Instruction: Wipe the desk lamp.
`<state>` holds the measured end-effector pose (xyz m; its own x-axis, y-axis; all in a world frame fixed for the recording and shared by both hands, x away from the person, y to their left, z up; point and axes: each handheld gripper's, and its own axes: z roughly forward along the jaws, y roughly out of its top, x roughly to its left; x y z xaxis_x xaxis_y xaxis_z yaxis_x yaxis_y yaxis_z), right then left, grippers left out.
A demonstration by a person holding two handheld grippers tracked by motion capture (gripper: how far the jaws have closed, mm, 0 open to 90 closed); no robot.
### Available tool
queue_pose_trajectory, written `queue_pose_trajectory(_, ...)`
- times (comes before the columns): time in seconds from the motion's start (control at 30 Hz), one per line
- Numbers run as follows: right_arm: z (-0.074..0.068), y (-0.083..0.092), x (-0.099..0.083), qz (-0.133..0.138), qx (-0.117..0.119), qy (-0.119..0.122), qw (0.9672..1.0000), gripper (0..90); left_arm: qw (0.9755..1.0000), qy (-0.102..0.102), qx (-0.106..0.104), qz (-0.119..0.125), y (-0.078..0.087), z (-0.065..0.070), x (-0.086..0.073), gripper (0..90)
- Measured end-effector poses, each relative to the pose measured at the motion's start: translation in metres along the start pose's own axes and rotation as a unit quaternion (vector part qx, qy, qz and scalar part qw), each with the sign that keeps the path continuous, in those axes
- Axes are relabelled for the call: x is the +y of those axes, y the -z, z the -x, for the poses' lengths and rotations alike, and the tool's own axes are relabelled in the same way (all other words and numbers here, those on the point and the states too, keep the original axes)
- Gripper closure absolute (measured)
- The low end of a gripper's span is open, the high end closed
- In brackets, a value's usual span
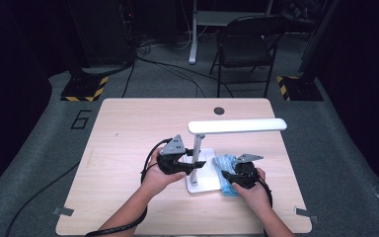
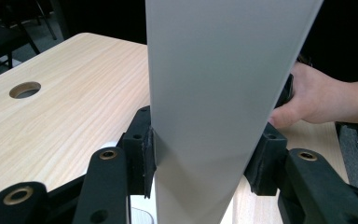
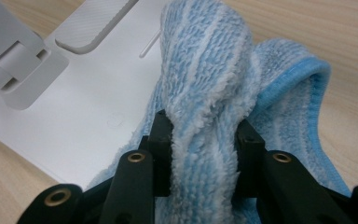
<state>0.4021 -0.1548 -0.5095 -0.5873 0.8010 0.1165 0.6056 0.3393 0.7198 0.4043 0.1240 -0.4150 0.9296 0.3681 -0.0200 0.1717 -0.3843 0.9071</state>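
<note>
Near the table's (image 1: 128, 128) front edge, the left hand-held gripper (image 1: 190, 164) is clamping the stiff lamp post (image 1: 196, 150) while the right hand-held gripper (image 1: 228, 176) is pinching the soft, bunching blue cloth (image 3: 214, 84).

A white desk lamp (image 1: 200, 148) stood upright near the table's middle, its flat head level over its square base, whose right edge a bunched blue-and-white striped cloth (image 1: 225, 170) overlapped.
</note>
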Motion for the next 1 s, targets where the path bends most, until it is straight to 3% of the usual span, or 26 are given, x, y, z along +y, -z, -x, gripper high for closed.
queue_pose_trajectory(0.23,-0.004,0.003,-0.002,0.0,-0.002,0.016,0.9999,66.3,1.0,0.003,0.005,0.006,0.0,-0.001,0.0,52.2)
queue_pose_trajectory(0.67,0.005,0.012,-0.001,0.024,-0.02,-0.006,0.9995,64.8,0.9998,0.006,0.017,0.004,-0.008,-0.007,0.004,52.3)
queue_pose_trajectory(0.7,0.006,0.013,-0.002,0.026,-0.022,-0.007,0.9994,64.6,0.9997,0.014,0.018,0.007,-0.009,-0.006,0.004,52.3)
queue_pose_trajectory(0.97,0.012,0.018,-0.002,0.042,-0.035,-0.014,0.9984,63.4,0.9992,0.017,0.034,0.009,-0.013,-0.012,0.006,52.3)
queue_pose_trajectory(1.0,0.013,0.018,-0.002,0.047,-0.037,-0.012,0.9981,63.3,0.9991,0.024,0.033,0.011,-0.014,-0.012,0.007,52.3)
